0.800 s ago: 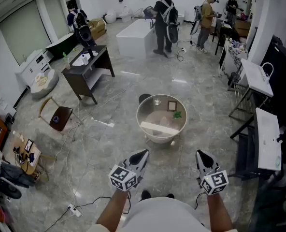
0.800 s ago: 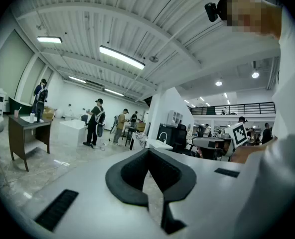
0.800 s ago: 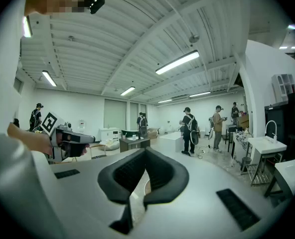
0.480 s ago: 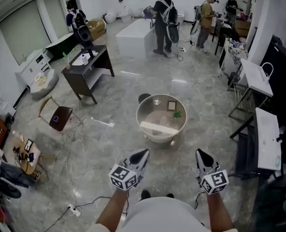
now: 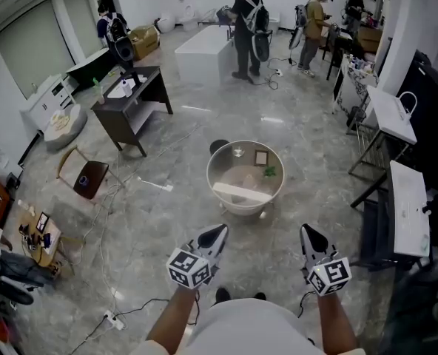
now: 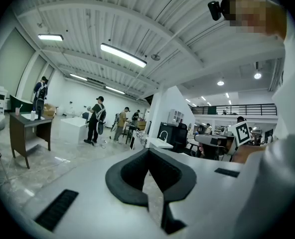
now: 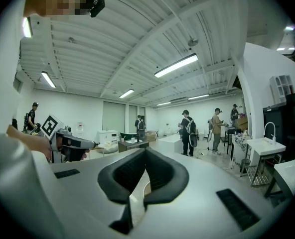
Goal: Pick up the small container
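Observation:
The round glass table (image 5: 220, 165) stands on the marble floor ahead of me. On its far side sits a small pale container (image 5: 238, 152), with a square framed item (image 5: 261, 157) and a small green thing (image 5: 269, 171) to its right. A long white box (image 5: 243, 192) lies across the near side. My left gripper (image 5: 217, 235) and right gripper (image 5: 308, 235) are held side by side well short of the table, both shut and empty. In the left gripper view the jaws (image 6: 148, 153) are together; in the right gripper view the jaws (image 7: 145, 152) are too.
A dark desk (image 5: 130, 102) and a brown chair (image 5: 89, 177) stand to the left. White tables (image 5: 409, 205) line the right side. Cables (image 5: 115, 320) trail over the floor at the lower left. Several people (image 5: 245, 21) stand at a white counter far behind.
The scene has slid slightly upward in the head view. Both grippers keep their places and stay shut.

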The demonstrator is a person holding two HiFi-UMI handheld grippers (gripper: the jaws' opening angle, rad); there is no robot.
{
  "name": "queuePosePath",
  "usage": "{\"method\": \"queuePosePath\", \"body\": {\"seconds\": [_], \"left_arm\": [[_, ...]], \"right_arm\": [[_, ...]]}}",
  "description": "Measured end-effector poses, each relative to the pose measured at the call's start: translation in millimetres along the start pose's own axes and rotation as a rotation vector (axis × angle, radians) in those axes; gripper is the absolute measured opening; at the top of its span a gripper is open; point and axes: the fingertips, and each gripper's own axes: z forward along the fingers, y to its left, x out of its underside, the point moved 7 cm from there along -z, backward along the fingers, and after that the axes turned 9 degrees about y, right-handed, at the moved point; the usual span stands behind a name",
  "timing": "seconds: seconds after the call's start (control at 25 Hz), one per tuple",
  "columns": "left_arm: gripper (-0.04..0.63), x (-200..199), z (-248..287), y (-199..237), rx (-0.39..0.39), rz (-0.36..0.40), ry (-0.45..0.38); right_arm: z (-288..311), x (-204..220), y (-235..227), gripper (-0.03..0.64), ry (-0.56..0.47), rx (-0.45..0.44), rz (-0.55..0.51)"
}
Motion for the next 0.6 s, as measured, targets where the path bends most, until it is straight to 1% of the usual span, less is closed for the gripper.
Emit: {"method": "queuePosePath", "body": {"seconds": [0.08,0.2,0.36,0.6], "left_arm": [[0.017,-0.3,-1.4,1.7,-0.003,-0.007,-0.002],[0.017,1.6,-2.5,3.7,0.016,-0.029,-0.006],[0.018,6.2,-4.6,9.3,0.025,-0.059,-0.004],[0.072,7.5,-4.6,12.2,0.05,-0.066,-0.001]], "right_arm": [[-0.3,-0.5,2.1,0.012,-0.003,-0.001,-0.004],[0.2,2.7,3.6,0.012,0.0,-0.003,-0.003],[3.1,7.1,6.8,0.034,0.002,-0.007,0.016],[8.6,9.5,9.3,0.08,0.014,-0.018,0.024]]}}
